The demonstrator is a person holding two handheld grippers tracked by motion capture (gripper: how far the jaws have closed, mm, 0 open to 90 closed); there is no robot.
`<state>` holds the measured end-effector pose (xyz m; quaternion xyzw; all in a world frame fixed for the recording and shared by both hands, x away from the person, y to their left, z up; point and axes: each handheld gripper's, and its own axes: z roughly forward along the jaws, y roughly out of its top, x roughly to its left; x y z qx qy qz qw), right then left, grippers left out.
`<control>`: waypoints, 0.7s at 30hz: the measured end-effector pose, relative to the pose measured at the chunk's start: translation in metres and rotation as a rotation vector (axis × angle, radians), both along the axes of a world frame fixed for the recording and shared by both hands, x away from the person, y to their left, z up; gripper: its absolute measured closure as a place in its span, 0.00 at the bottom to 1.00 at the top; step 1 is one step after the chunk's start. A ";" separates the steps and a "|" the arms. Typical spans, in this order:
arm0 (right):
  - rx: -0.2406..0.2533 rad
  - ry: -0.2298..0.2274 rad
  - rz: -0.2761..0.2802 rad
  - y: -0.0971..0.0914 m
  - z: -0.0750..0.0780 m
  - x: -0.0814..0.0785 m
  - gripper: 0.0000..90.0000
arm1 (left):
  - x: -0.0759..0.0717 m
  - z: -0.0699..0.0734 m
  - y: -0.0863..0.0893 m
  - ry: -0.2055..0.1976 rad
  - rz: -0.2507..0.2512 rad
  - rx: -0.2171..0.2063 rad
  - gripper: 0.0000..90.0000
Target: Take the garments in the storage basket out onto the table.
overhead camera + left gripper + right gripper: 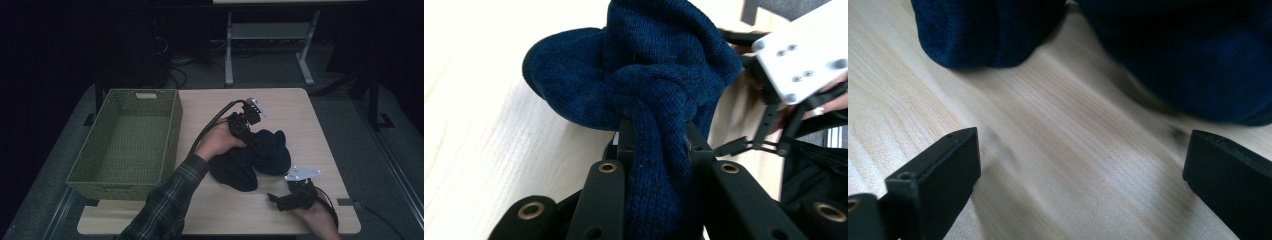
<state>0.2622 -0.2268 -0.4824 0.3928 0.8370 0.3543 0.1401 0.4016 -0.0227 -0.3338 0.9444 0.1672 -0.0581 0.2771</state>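
Table (280, 102) margin beside sweater (255, 157)

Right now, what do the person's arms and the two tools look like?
Both tools are black linkage frames with flat black jaws. The left tool trails a thick black cable; the right tool has a grey three-cornered plate on top. The left arm wears a dark plaid sleeve.

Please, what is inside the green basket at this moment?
The green basket holds nothing: its woven floor shows bare in the high view. The corner behind its near wall is hidden.
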 end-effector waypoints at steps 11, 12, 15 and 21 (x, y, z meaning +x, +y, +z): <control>0.000 0.004 -0.002 0.000 0.000 0.000 0.02 | 0.015 -0.044 0.006 -0.045 0.059 0.057 0.81; 0.000 0.004 -0.002 0.000 0.000 0.000 0.02 | 0.016 -0.047 0.007 -0.048 0.063 0.060 0.81; -0.003 -0.001 0.001 0.000 0.000 0.000 0.02 | 0.020 -0.058 0.010 -0.053 0.072 0.071 0.81; -0.002 -0.001 0.000 0.000 0.000 0.000 0.02 | 0.023 -0.073 0.015 -0.049 0.081 0.085 0.77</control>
